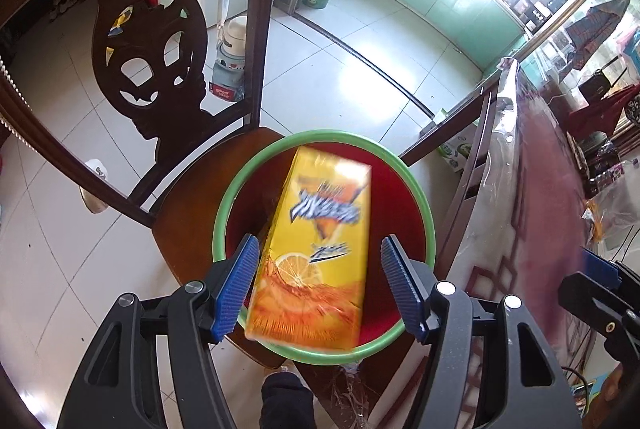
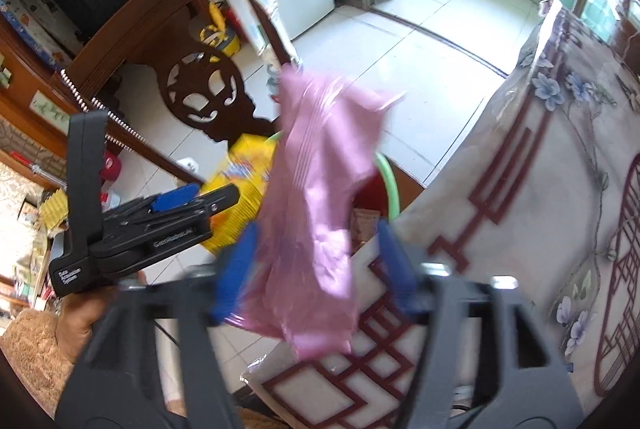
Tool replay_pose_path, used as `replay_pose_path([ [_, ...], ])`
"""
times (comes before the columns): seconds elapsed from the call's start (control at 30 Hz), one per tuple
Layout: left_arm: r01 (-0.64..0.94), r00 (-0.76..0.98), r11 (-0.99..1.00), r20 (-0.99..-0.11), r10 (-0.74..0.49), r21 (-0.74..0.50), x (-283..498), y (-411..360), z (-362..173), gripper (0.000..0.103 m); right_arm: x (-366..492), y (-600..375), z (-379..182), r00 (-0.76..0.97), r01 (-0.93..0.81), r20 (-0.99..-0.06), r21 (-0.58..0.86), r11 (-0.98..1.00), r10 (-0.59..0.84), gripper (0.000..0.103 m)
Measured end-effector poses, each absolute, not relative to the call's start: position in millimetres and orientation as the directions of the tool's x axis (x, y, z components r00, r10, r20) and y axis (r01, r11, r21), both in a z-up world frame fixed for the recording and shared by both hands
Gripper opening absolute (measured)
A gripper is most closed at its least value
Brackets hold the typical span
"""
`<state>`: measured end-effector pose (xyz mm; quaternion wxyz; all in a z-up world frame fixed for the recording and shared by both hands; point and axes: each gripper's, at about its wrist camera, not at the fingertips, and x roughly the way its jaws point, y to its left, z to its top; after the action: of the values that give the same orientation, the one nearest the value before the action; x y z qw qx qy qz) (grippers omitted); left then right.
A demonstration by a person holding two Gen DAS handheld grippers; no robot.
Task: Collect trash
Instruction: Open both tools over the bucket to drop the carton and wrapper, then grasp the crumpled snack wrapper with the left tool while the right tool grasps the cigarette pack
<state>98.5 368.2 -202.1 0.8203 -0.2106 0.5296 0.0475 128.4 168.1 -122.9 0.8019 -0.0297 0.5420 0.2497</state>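
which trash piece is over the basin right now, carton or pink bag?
The yellow carton: it sits between the open left gripper fingers above the green-rimmed basin. The pink bag is over the table edge.

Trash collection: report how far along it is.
Done: nothing is clearly settled in the green-rimmed bin yet. In hand: the yellow drink carton is blurred between the left gripper's spread fingers, right above the bin on the chair, apparently dropping in. The right gripper has a pink plastic bag between its fingers; grip unclear through blur. Left: binning that bag.
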Motion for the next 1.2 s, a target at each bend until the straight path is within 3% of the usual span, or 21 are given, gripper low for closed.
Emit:
replay_pose_path([
  [0.07,-0.311,0.44,0.905,-0.888,-0.133,-0.29,97.2,369.6,-200.4,0.068,128.3,167.6,-121.8,0.284,-0.436,-0.882,0.23,0.87,0.376,0.063],
  [0.47,-0.166,0.472,0.924,-0.85,-0.232,-0.344,101.4,316.1,-173.1,0.069,122.3,109.6,-113.5,0.346,-0.338,-0.88,0.208,0.918,0.327,0.064],
  [0.67,-0.059,0.456,0.934,-0.842,-0.289,-0.353,111.9,260.2,-163.2,0.069,113.4,-1.4,-110.3,0.419,-0.113,-0.884,0.174,0.978,0.205,0.064],
  [0.97,0.091,0.448,0.928,-0.817,-0.362,-0.361,118.6,132.4,-137.5,0.069,95.5,-244.3,-101.9,0.473,0.264,-0.875,0.027,0.964,-0.105,0.064],
  [1.2,0.137,0.456,0.911,-0.792,-0.406,-0.389,120.6,26.5,-116.1,0.069,117.1,-375.4,-132.7,0.416,0.379,-0.896,0.016,0.925,-0.155,0.064],
])
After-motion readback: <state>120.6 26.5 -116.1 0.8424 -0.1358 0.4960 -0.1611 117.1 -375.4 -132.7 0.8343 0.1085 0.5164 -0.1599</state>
